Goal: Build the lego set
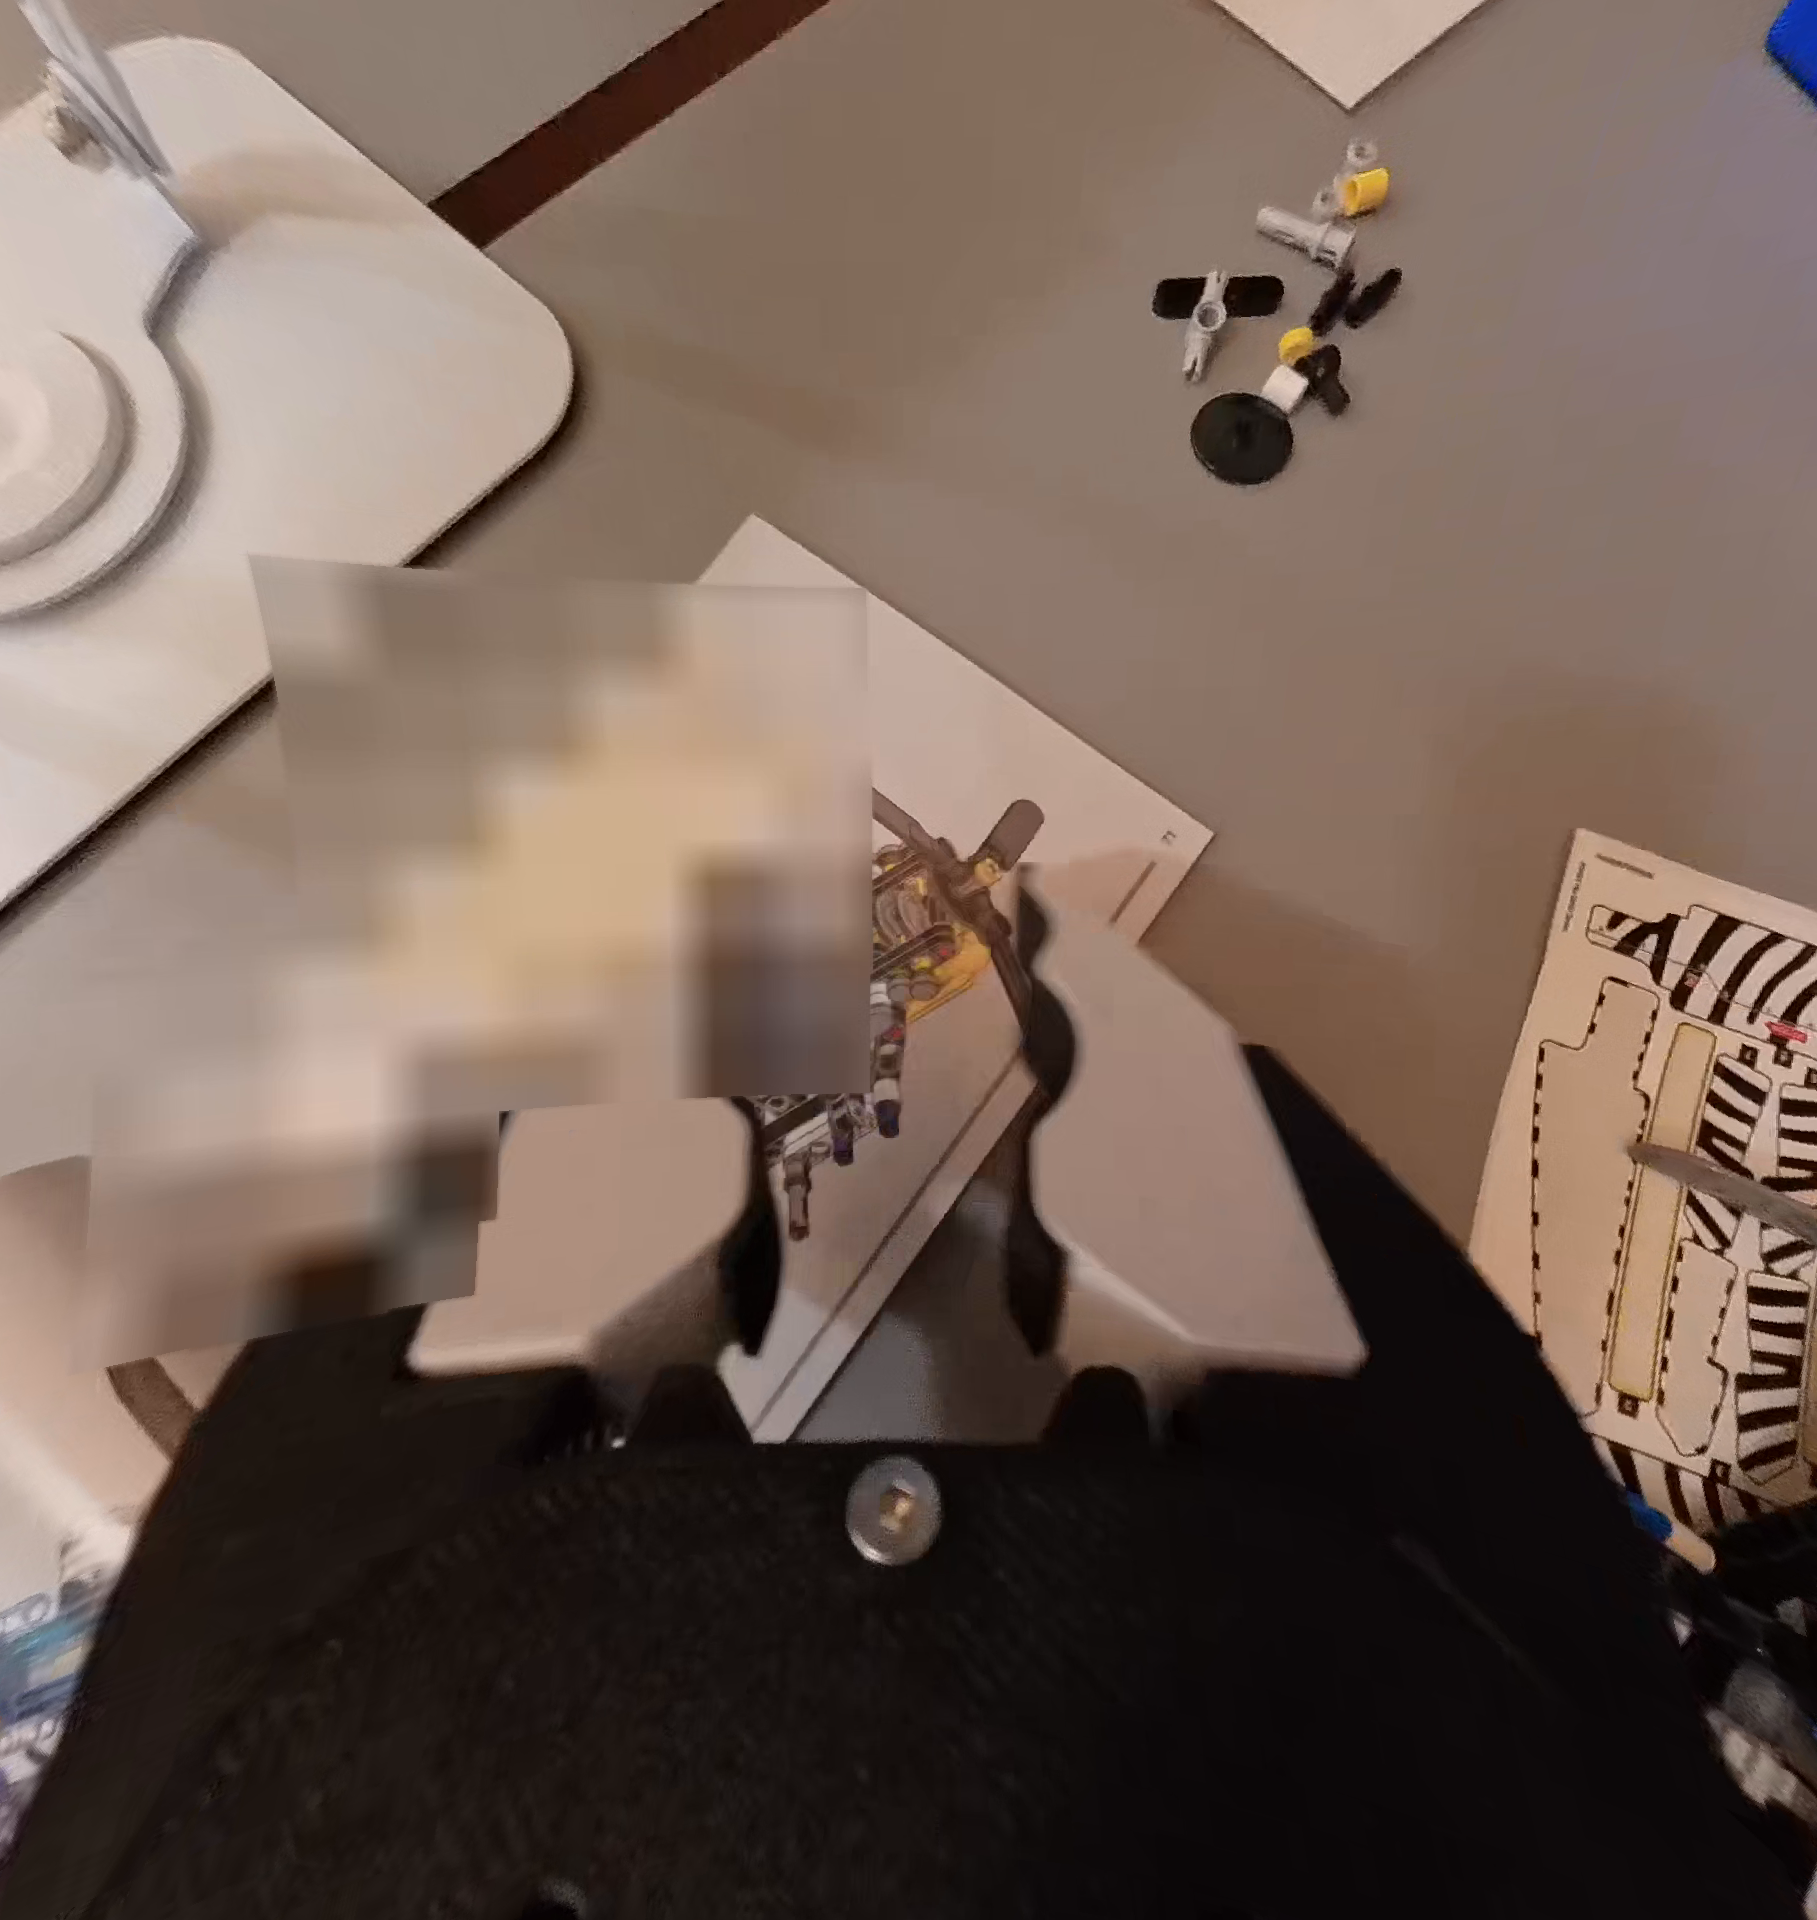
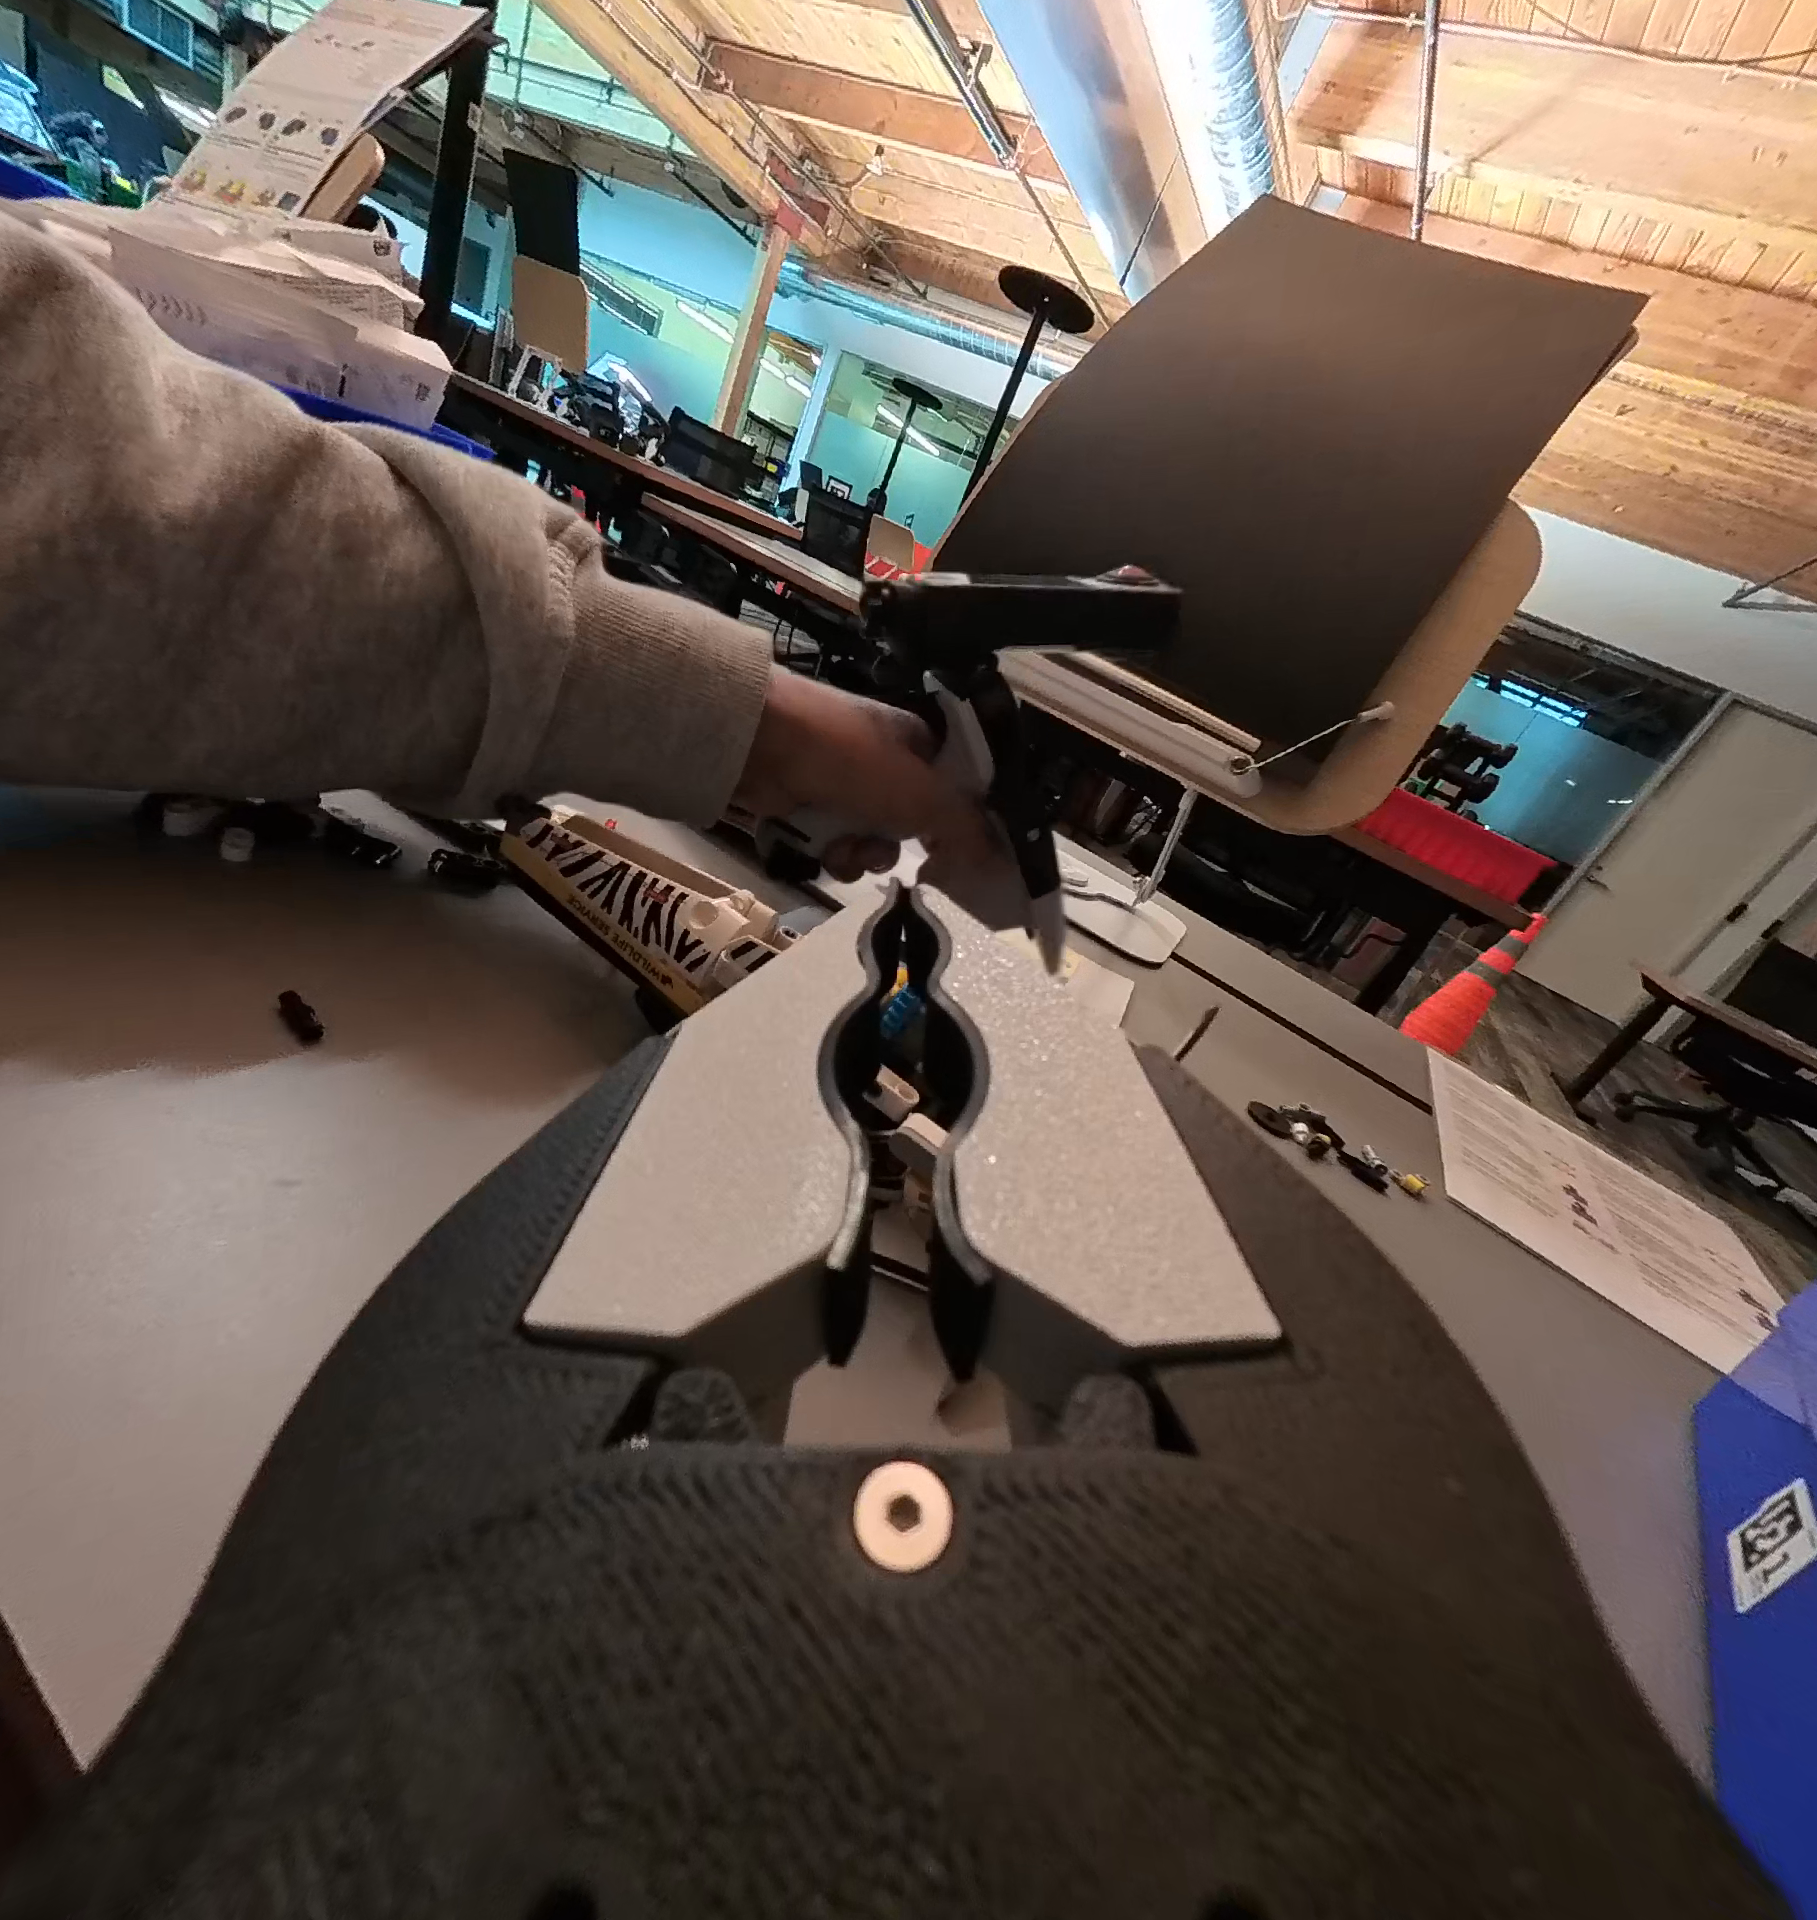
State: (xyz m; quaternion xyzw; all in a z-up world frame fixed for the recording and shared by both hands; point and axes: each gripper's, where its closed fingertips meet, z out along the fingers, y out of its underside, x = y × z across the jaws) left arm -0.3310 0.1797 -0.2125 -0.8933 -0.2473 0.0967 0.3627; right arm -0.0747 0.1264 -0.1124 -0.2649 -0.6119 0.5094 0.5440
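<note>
Left tongs (image 1: 899, 1122): apart, empty.
Right tongs (image 2: 906, 1101): clamped on lego assembly (image 2: 899, 1107).
Risk: assembly slipping (thin grip); loose pieces (image 1: 1278, 312) at one o'clock scattering.

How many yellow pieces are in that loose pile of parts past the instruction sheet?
2: one yellow piece at the pile's far end, another nearer, by the black disc. More may be hidden.

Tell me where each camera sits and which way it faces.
Left wrist view: on the left gripper, looking steeply down at the grey table, an instruction page and loose lego pieces; only its own fingers show.
Right wrist view: on the right gripper, looking low across the table into the room; a sleeved arm holds the other gripper.
Shared: the table, the loose pieces.
</note>
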